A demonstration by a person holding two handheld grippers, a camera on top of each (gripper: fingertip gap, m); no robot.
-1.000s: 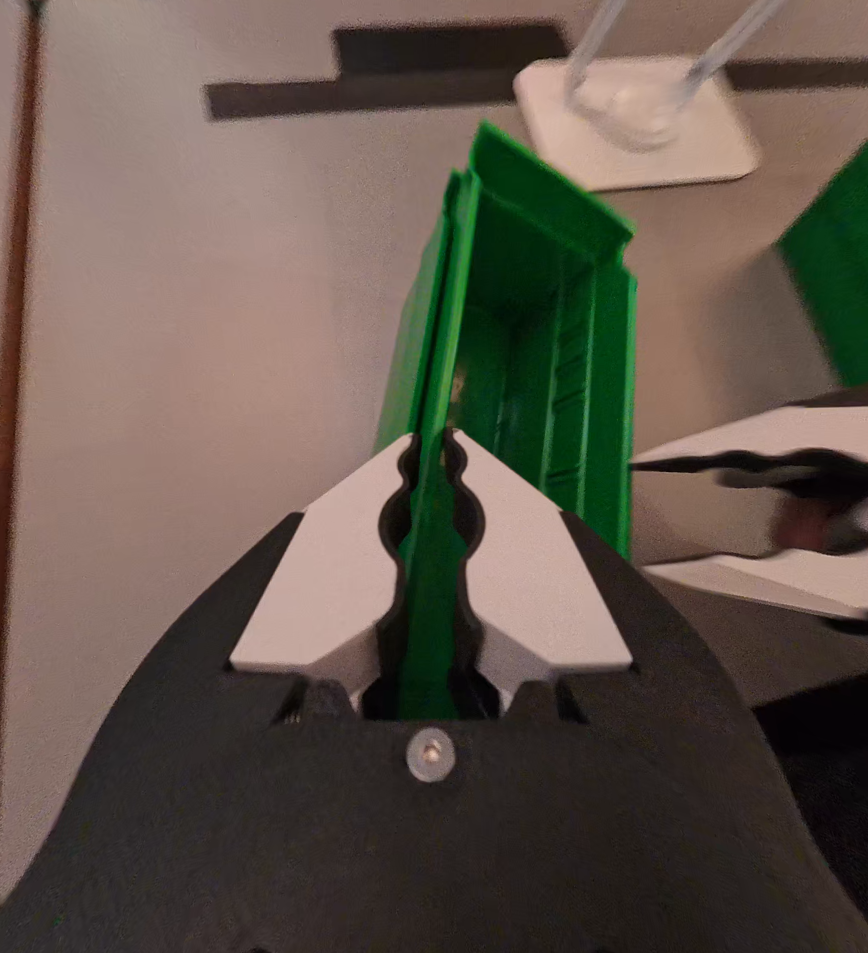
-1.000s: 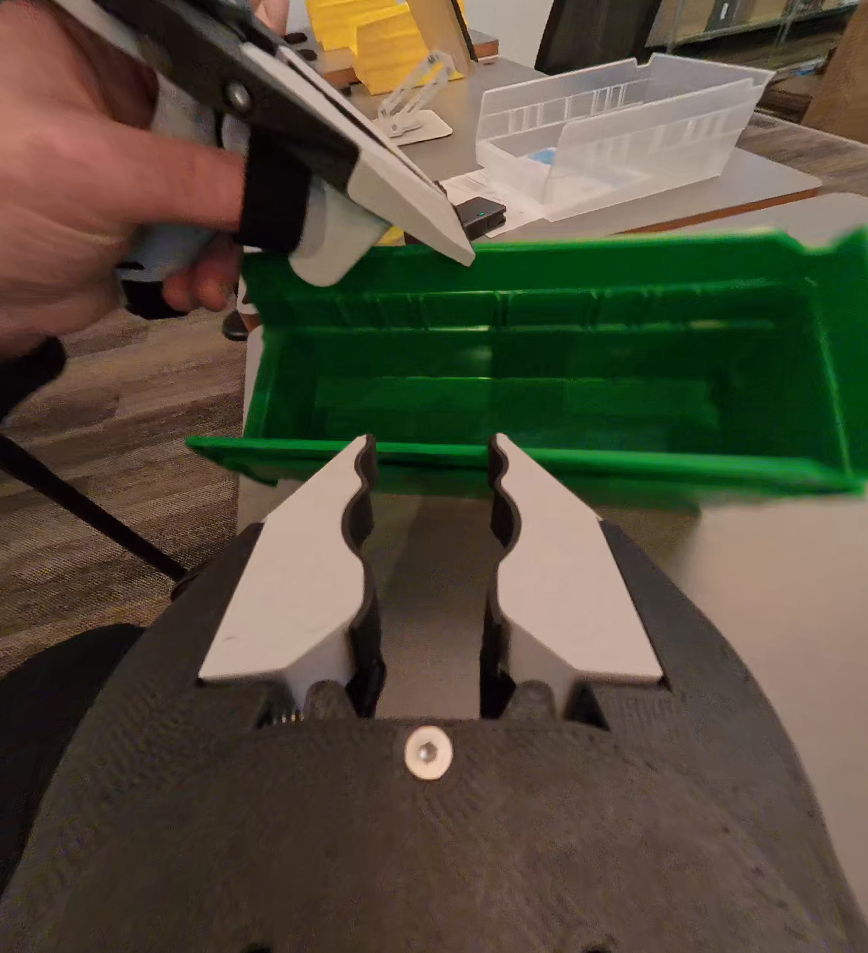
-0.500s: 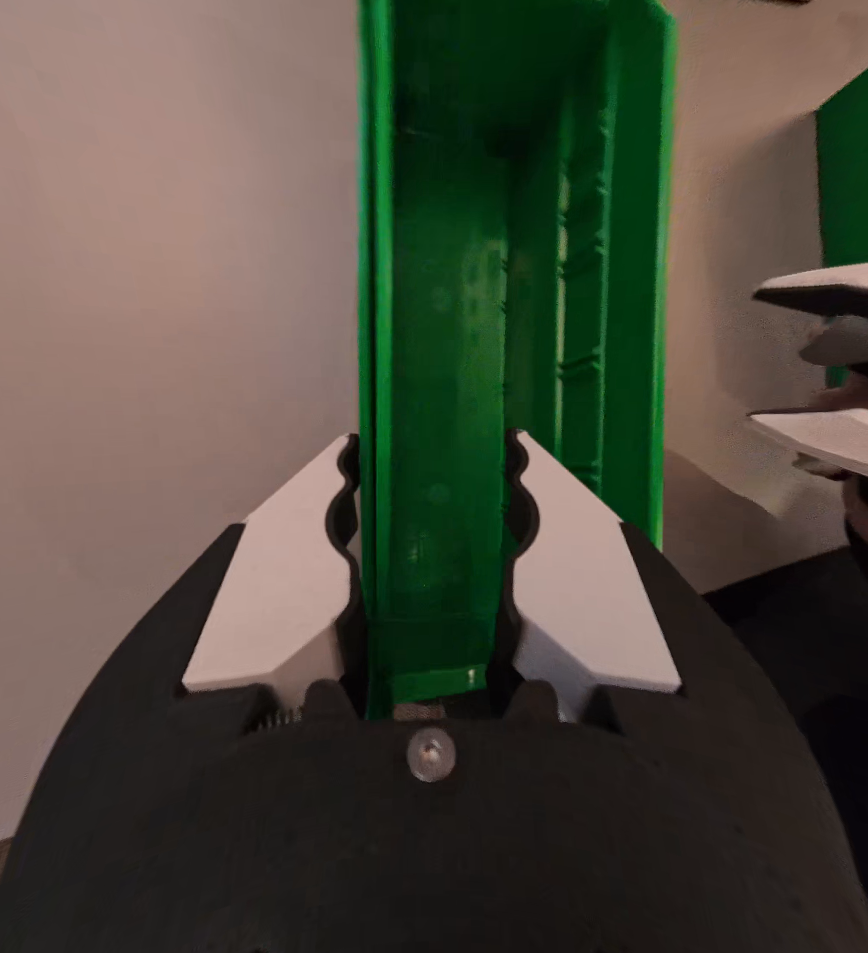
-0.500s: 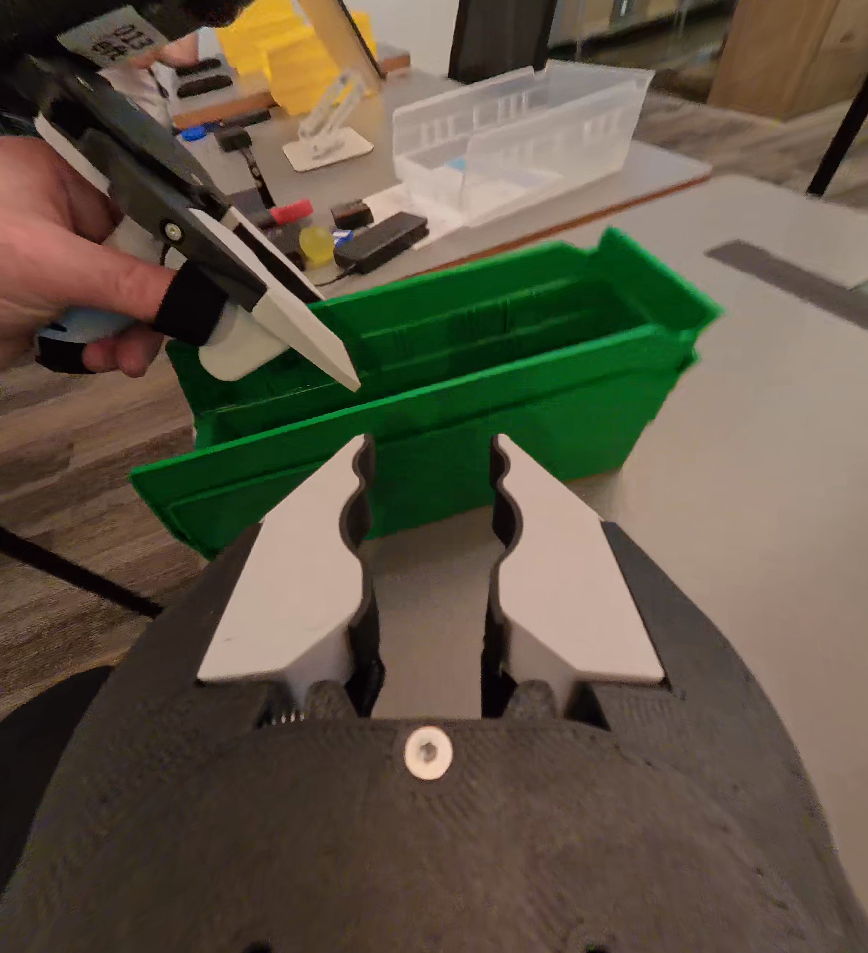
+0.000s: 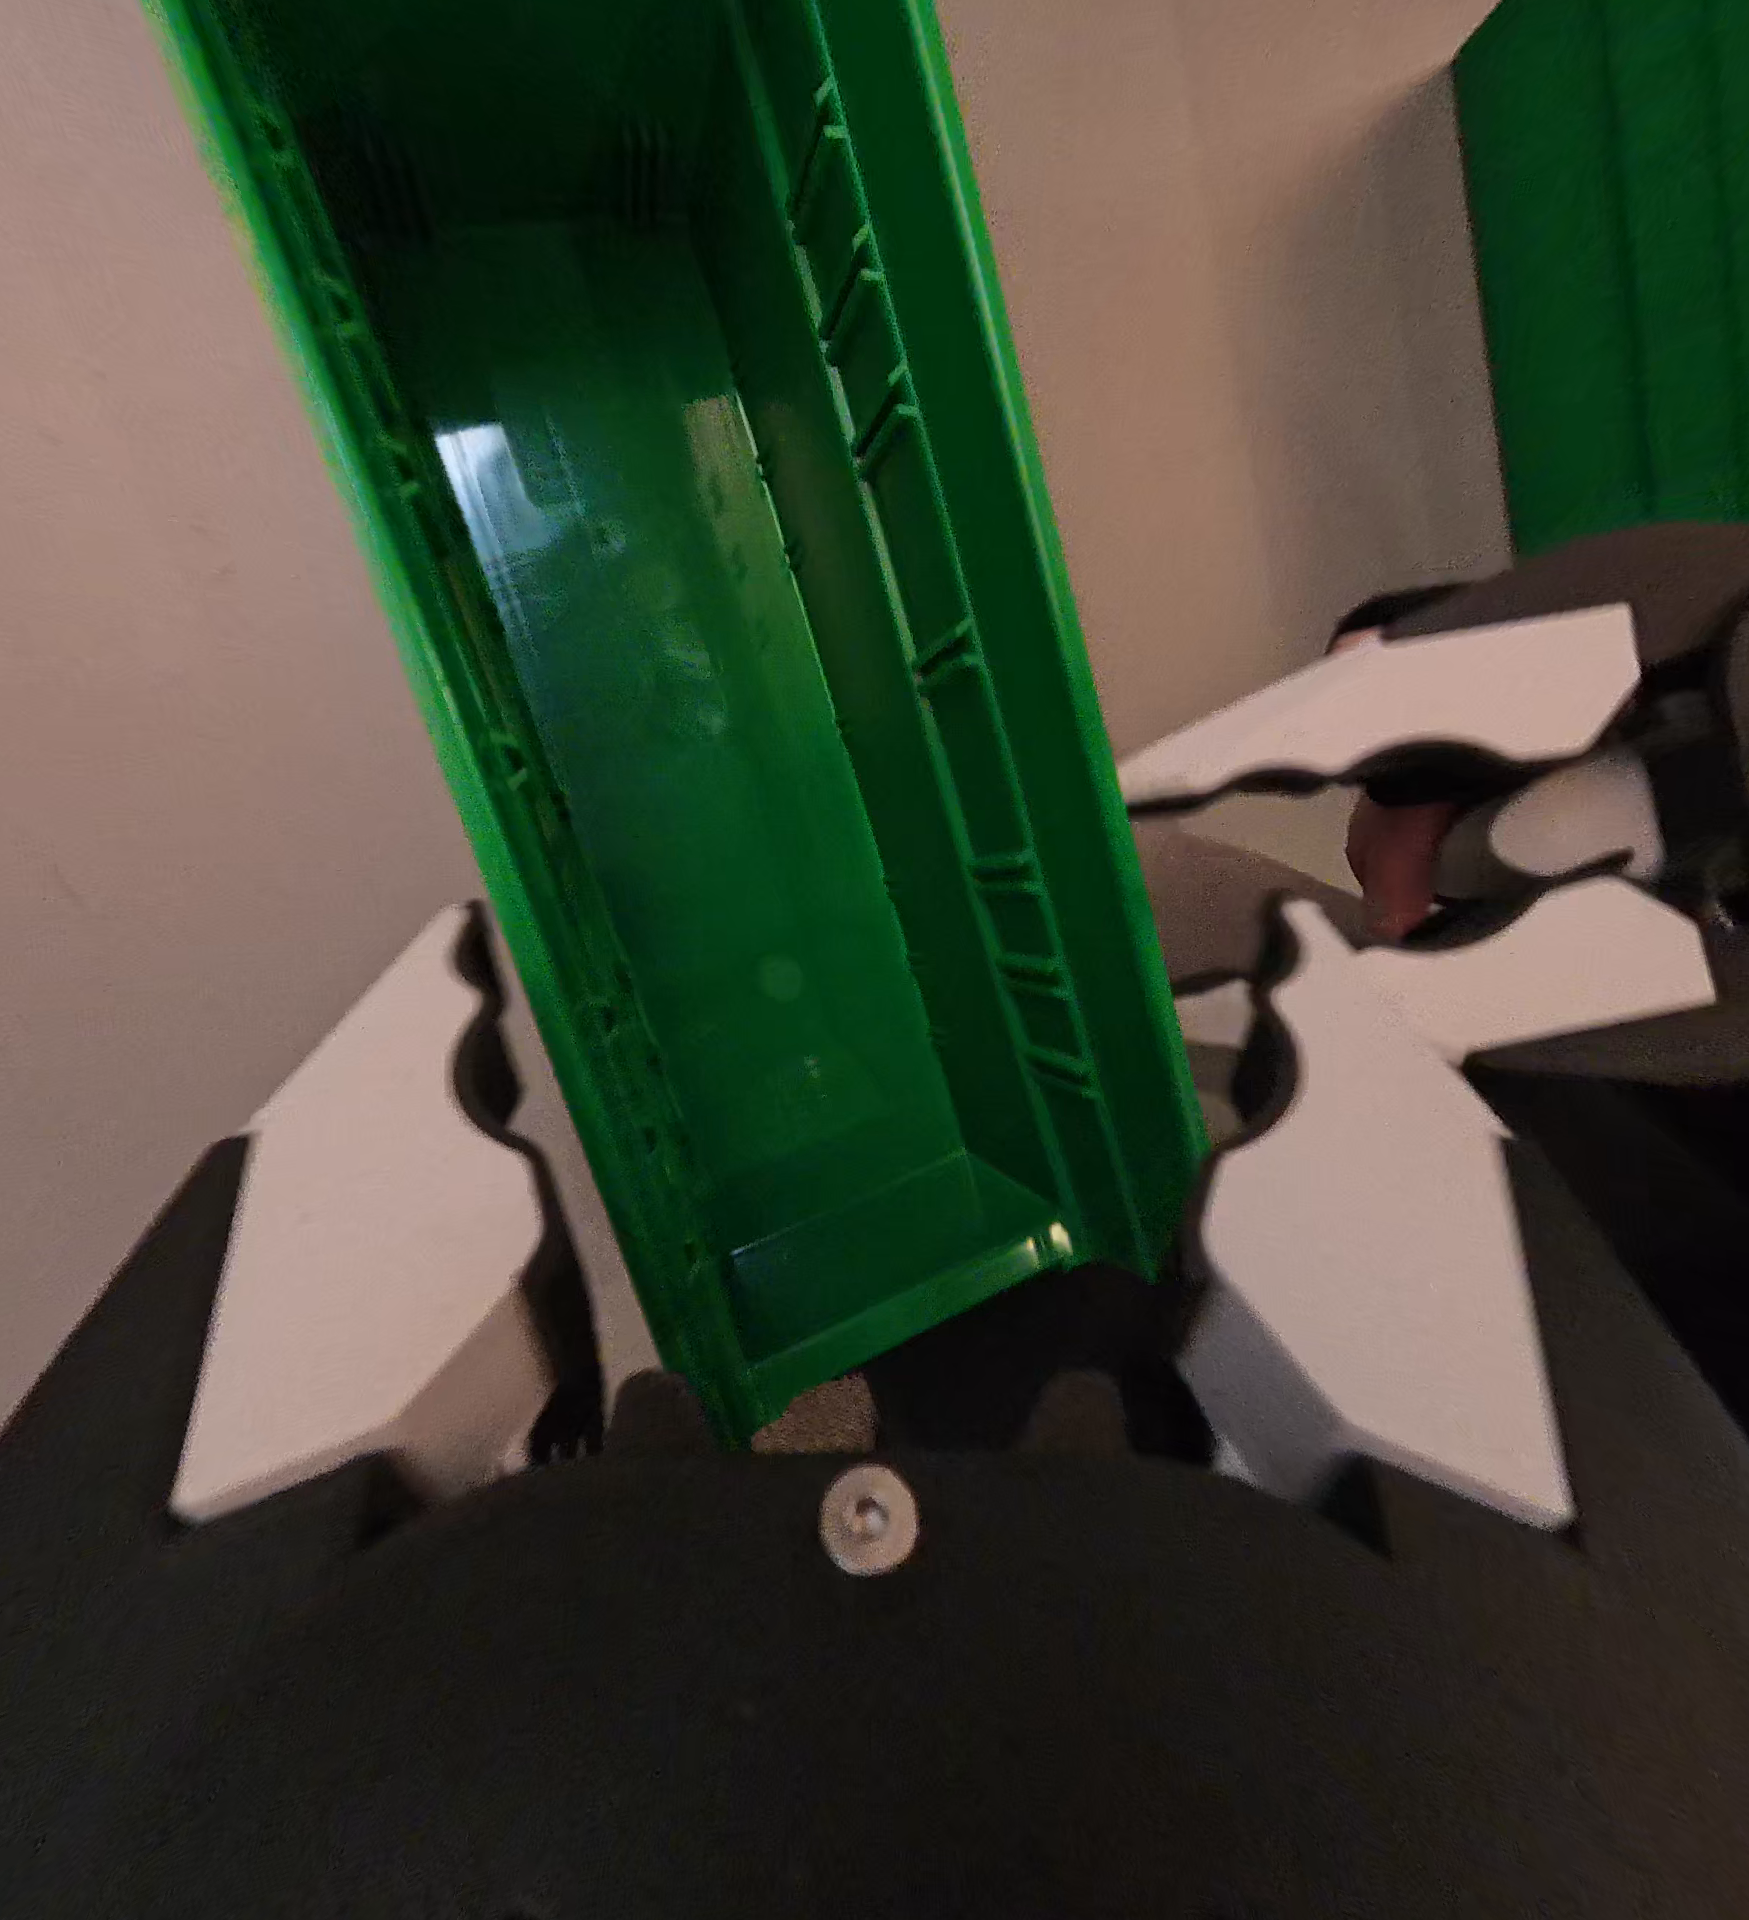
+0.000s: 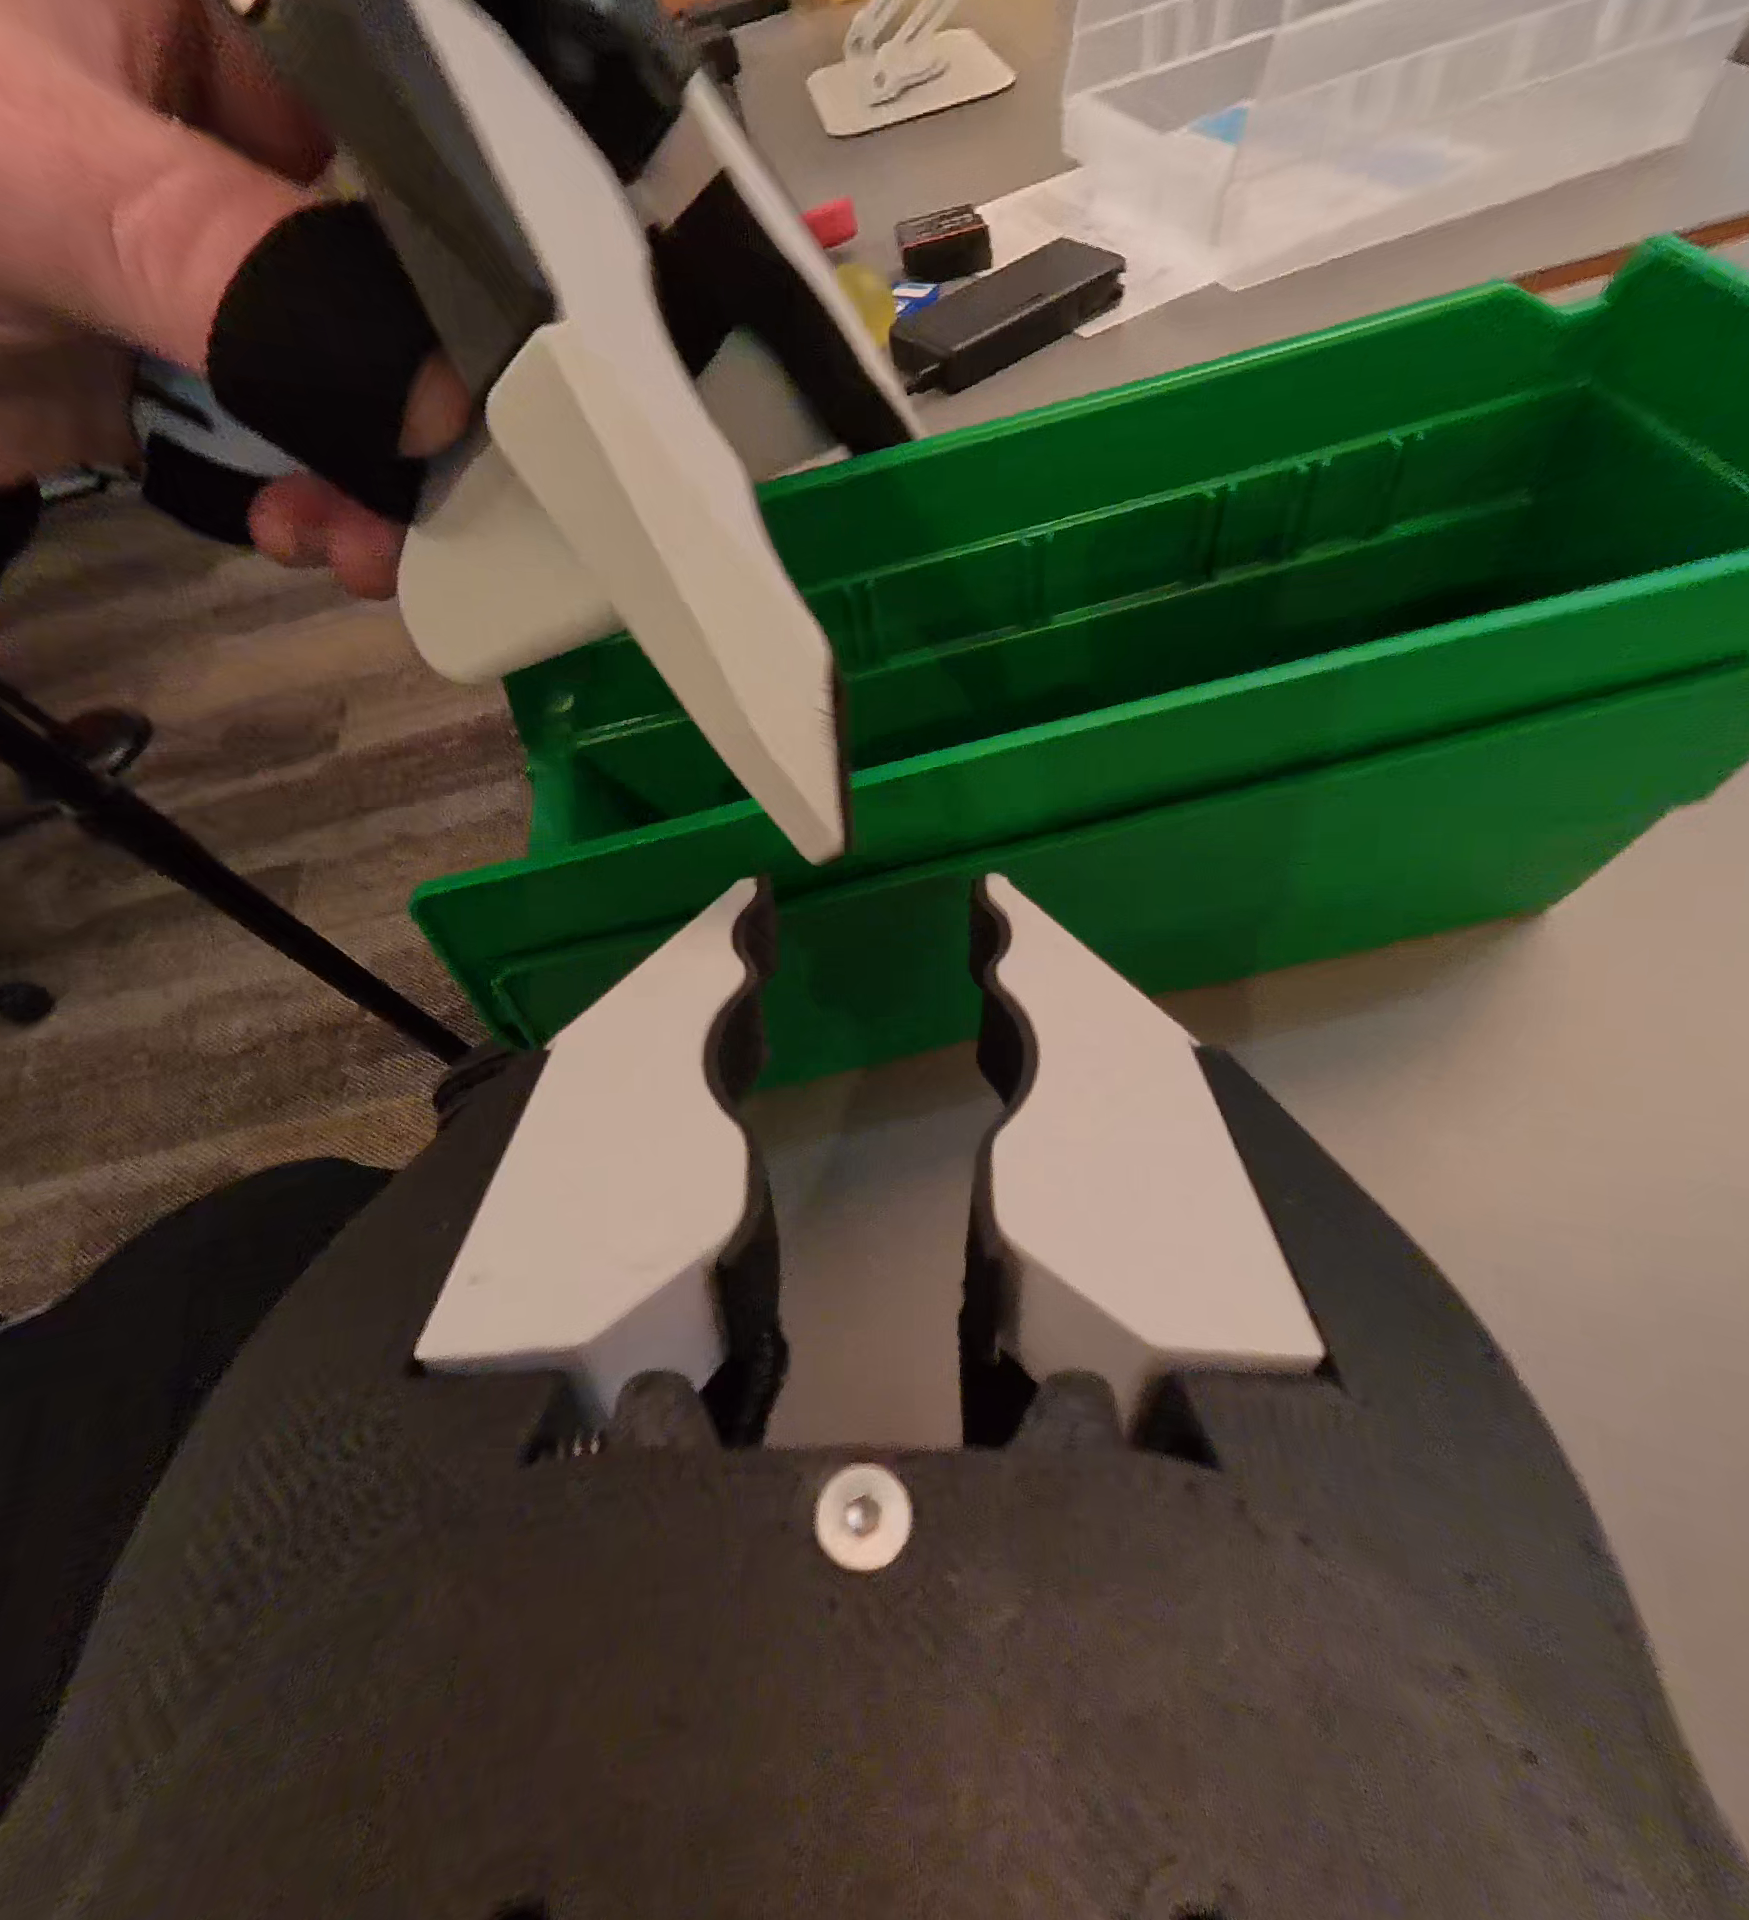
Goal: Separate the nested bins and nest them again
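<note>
Now the counter (image 6: 1535,1195) carries the green bin (image 6: 1213,873) flat, its near end jutting past the counter edge over the floor (image 6: 174,935); a second ago it hung tilted, pinched by one wall. A second bin (image 5: 1659,270) stands well apart, so separation looks done and nesting remains. The left gripper (image 5: 875,997) has released, jaws spread wide astride the bin's end. The right gripper (image 6: 870,904) is released too, just short of the near wall.

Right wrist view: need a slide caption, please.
Open right hand-held gripper faces a long green plastic bin on a grey table; open left hand-held gripper above.
</note>
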